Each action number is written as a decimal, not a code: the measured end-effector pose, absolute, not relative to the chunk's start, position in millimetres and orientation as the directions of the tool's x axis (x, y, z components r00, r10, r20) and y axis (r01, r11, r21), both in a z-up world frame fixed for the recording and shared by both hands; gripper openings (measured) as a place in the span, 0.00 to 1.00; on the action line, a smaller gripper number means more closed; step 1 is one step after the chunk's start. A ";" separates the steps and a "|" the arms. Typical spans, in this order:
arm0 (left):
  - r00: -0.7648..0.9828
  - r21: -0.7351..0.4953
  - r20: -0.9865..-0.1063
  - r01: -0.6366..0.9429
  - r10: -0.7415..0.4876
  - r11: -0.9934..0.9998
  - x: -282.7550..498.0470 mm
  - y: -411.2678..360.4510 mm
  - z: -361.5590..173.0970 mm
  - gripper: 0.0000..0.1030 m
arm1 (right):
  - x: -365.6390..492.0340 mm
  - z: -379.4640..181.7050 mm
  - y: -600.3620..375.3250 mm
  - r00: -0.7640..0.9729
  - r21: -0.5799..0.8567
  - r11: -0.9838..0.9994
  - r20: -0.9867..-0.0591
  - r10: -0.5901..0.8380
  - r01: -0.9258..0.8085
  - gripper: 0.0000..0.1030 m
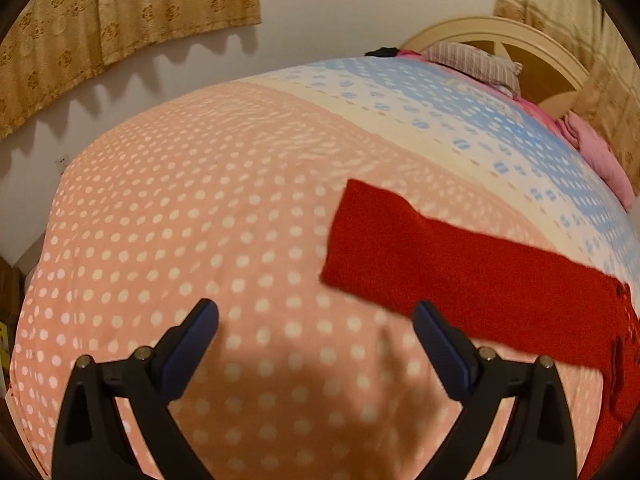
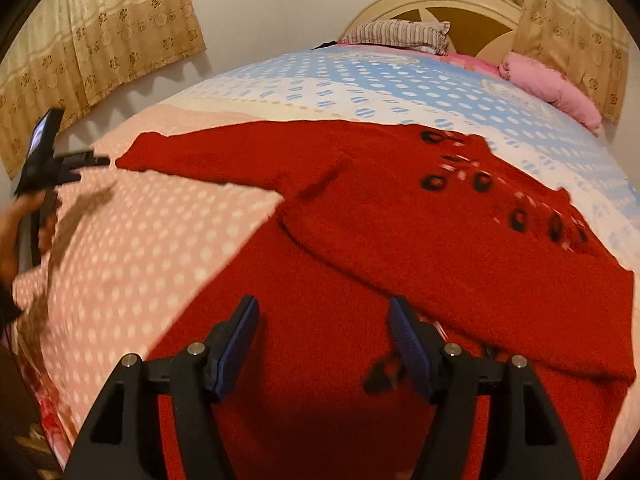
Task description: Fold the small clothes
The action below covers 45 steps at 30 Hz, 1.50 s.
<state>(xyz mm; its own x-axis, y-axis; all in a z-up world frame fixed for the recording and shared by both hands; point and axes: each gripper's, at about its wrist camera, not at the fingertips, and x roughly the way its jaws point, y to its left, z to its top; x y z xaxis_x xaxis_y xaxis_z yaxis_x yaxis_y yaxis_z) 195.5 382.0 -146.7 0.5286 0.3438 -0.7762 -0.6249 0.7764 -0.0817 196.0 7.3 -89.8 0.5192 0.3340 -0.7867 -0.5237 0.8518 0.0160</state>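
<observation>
Sweater [image 1: 460,256] sleeve lies flat on the bed [image 1: 180,220] beside your left claw [image 1: 316,320], released, nothing between its jaws. Right view: your right claw [image 2: 322,322] hovers released over the body; it's soft, limp knit, so pinch the sleeve cuff.
</observation>
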 end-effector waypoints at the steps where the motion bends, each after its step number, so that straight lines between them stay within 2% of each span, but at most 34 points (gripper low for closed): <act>1: 0.528 -0.084 -0.775 -0.630 0.347 0.772 199.0 382.4 -147.7 0.96 | 192.7 -91.1 3.4 0.525 0.008 0.856 -0.787 0.325 -0.518 0.66; 4: 0.523 -0.060 -0.767 -0.635 0.371 0.770 213.4 379.9 -151.9 0.95 | 187.7 -100.8 -5.8 0.530 -0.015 0.864 -0.796 0.294 -0.503 0.66; 6: 0.518 -0.049 -0.769 -0.632 0.374 0.774 222.6 378.8 -157.2 0.88 | 187.8 -104.5 -12.5 0.529 0.009 0.870 -0.791 0.308 -0.493 0.70; 8: 0.512 -0.065 -0.787 -0.624 0.345 0.779 232.4 381.6 -164.3 0.76 | 188.7 -106.1 -17.7 0.526 0.035 0.878 -0.789 0.318 -0.478 0.72; 10: 0.503 -0.079 -0.801 -0.625 0.323 0.776 241.8 384.2 -171.5 0.69 | 188.1 -108.7 -16.5 0.527 0.027 0.878 -0.791 0.311 -0.477 0.74; 12: 0.505 -0.078 -0.796 -0.634 0.335 0.769 245.0 385.0 -171.6 0.66 | 187.0 -110.9 -13.2 0.529 0.013 0.878 -0.794 0.299 -0.478 0.77; 13: 0.515 -0.089 -0.792 -0.628 0.328 0.773 246.3 385.3 -170.6 0.55 | 186.5 -111.6 -12.3 0.532 0.006 0.879 -0.794 0.294 -0.476 0.78; 14: 0.523 -0.099 -0.791 -0.621 0.317 0.778 247.2 385.5 -169.8 0.35 | 186.5 -112.1 -11.8 0.534 0.005 0.880 -0.793 0.293 -0.475 0.78; 15: 0.533 -0.111 -0.791 -0.609 0.302 0.786 247.7 385.6 -168.8 0.23 | 186.6 -112.5 -12.3 0.534 0.008 0.881 -0.793 0.294 -0.473 0.78; 16: 0.552 -0.144 -0.794 -0.578 0.255 0.803 249.7 385.6 -168.1 0.16 | 186.6 -112.9 -13.1 0.534 0.014 0.882 -0.792 0.297 -0.471 0.79; 24: 0.608 -0.205 -0.766 -0.542 0.211 0.815 240.3 384.9 -145.2 0.15 | 185.4 -113.9 -13.7 0.541 0.014 0.887 -0.787 0.295 -0.462 0.80; 31: 0.678 -0.216 -0.709 -0.470 0.193 0.856 240.7 362.6 -97.3 0.15 | 186.6 -113.7 -17.1 0.534 0.035 0.887 -0.787 0.308 -0.460 0.81; 33: 0.693 -0.214 -0.696 -0.448 0.186 0.868 241.6 352.8 -83.7 0.15 | 186.6 -110.4 -20.4 0.528 0.061 0.885 -0.783 0.330 -0.462 0.81; 38: 0.728 -0.220 -0.669 -0.387 0.150 0.895 245.4 326.7 -57.6 0.15 | 187.0 -95.9 -55.6 0.503 0.266 0.883 -0.741 0.444 -0.387 0.81; 45: 0.756 -0.231 -0.648 -0.314 0.095 0.921 251.4 287.5 -35.7 0.14 | 171.9 -90.8 -84.1 0.517 0.266 0.904 -0.750 0.412 -0.334 0.81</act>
<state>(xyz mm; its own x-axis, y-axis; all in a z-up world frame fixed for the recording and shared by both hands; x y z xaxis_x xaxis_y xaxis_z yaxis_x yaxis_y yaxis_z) 251.4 287.5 -35.7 0.7559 0.0950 -0.6477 -0.3135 0.9211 -0.2308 171.9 -84.1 -90.8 0.5169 0.4119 -0.7505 -0.3341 0.9042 0.2662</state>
